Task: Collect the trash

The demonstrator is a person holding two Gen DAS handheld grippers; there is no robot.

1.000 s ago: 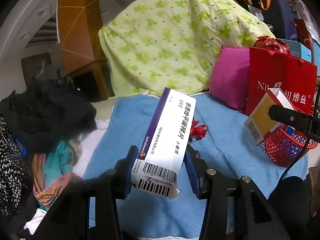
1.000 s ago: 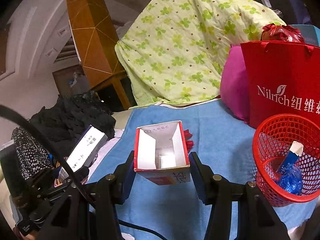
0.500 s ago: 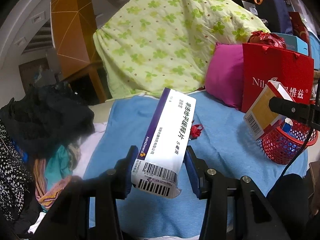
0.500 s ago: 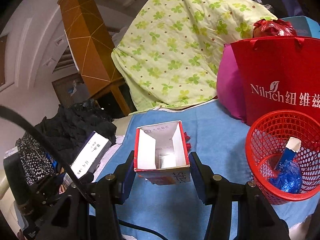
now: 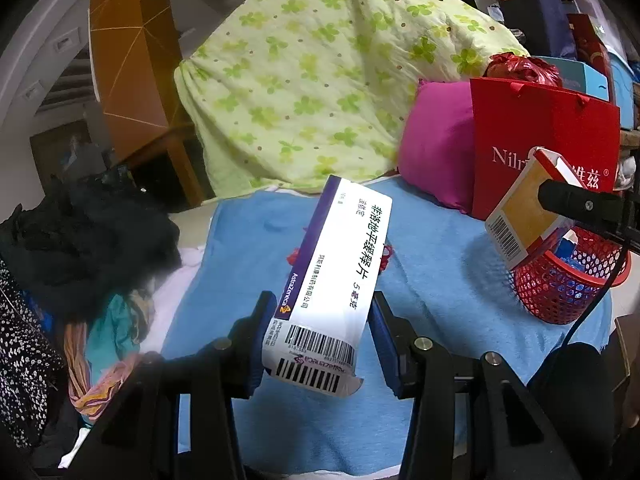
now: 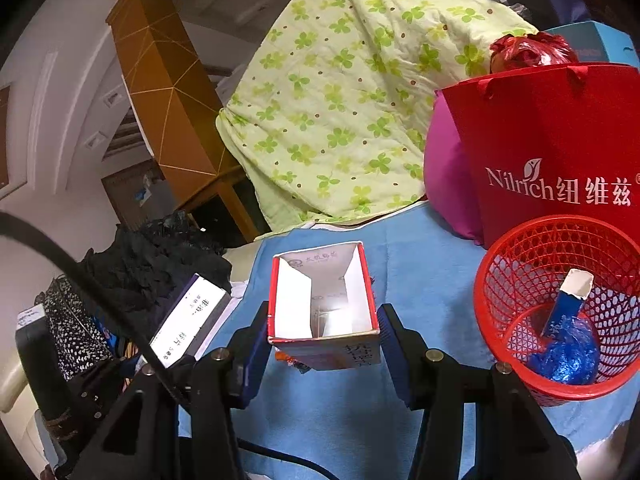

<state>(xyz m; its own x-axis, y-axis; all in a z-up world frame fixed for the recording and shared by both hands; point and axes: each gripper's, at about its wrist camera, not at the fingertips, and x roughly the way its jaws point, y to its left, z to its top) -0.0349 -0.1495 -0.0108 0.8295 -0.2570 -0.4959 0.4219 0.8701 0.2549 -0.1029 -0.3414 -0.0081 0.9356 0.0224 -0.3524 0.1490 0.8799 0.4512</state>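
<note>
Both grippers have risen and drifted toward the basket [image 6: 560, 304] over the last second; in my right view it now sits larger and nearer, and the scrap of red wrapper [image 5: 385, 257] on the blue cover [image 5: 248, 248] has slipped mostly behind the white box [image 5: 328, 280].

I count two boxes in hand. My left gripper [image 5: 322, 336] has its fingers closed on the lower end of the white box, which tilts up and to the right above the cover. My right gripper [image 6: 323, 336] has its fingers pressed against both sides of the red-edged open box [image 6: 322, 296], its open end facing the camera. From the left view that box [image 5: 524, 208] hangs just above the basket rim.

One red mesh basket stands on the cover beside one red bag [image 6: 552, 144]. Inside it I see two things: a blue-and-white carton [image 6: 570, 296] standing on end and a crumpled blue wrapper [image 6: 566, 354].

One pink cushion [image 5: 438, 148] sits behind the bag, partly covered by it. One green clover quilt [image 5: 320, 80] is heaped at the back. Dark clothes [image 5: 80, 232] pile up at left, too blurred to separate. Print on the open box's underside is cut off by my fingers.
</note>
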